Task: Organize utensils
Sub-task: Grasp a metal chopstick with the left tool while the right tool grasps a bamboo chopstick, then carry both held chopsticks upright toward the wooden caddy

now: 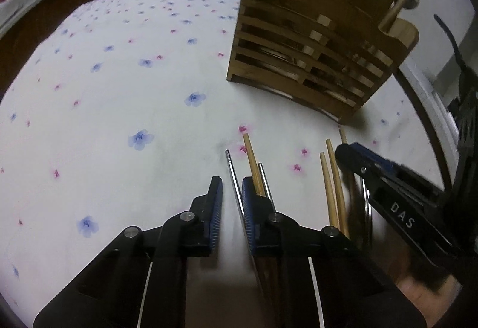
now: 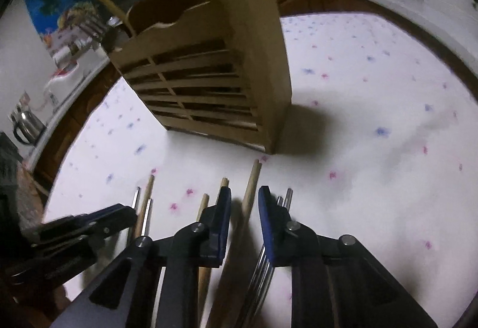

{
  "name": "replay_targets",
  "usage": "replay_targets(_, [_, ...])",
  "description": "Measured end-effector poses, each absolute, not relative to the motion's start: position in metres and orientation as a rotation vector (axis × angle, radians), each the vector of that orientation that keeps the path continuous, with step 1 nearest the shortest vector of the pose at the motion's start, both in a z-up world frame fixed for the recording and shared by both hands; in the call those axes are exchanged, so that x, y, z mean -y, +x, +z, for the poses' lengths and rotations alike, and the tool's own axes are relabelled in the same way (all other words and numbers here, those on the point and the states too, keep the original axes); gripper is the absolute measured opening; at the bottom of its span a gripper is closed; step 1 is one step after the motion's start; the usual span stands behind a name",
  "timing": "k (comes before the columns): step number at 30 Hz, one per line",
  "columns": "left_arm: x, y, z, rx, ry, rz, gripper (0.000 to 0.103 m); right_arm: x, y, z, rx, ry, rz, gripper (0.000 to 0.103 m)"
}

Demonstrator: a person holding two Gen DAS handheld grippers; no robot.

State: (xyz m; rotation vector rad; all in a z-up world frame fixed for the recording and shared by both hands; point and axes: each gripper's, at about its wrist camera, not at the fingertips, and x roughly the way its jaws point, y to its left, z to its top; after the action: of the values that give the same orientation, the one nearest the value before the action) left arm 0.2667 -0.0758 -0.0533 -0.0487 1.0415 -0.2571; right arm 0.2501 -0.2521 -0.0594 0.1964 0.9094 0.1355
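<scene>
Floral tablecloth [image 1: 119,82], one slatted wooden utensil caddy [image 1: 298,59] standing behind the chopsticks. Left gripper [image 1: 232,202]: jaws narrowly apart, one metal chopstick [image 1: 233,178] between them, contact unclear. Right gripper [image 2: 245,208]: narrow gap around one wooden chopstick [image 2: 251,187]. Only the right view shows a fork [image 2: 260,274].

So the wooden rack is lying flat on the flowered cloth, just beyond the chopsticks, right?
Not flat: the wooden rack stands upright on the flowered cloth, slatted side facing the chopsticks, as the right wrist view shows. It does sit just beyond them.
</scene>
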Motion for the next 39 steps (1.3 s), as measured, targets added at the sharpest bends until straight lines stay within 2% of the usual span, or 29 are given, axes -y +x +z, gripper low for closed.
replay_targets(3, [0.080,0.266,-0.053,-1.026,-0.016,-0.251,0.007,0.247,0.251,-0.060,-0.907,0.146,0.124,0.018])
replay_targets(6, [0.079,0.266,-0.053,-1.018,-0.015,-0.250,0.006,0.244,0.251,-0.059,-0.905,0.103,0.103,0.011])
replay_targets(13, [0.061,0.259,-0.043,-1.006,-0.095,-0.267,0.004,0.254,0.243,-0.053,-0.896,0.229,0.128,0.006])
replay_targets(29, [0.021,0.196,0.049,-0.826,-0.208,-0.357,0.004,0.272,0.169,0.047,-0.661,0.331,0.222,0.005])
replay_targets(39, [0.009,0.167,0.097,-0.712,-0.228,-0.395,0.004,0.279,0.143,0.088,-0.547,0.328,0.238,0.005])
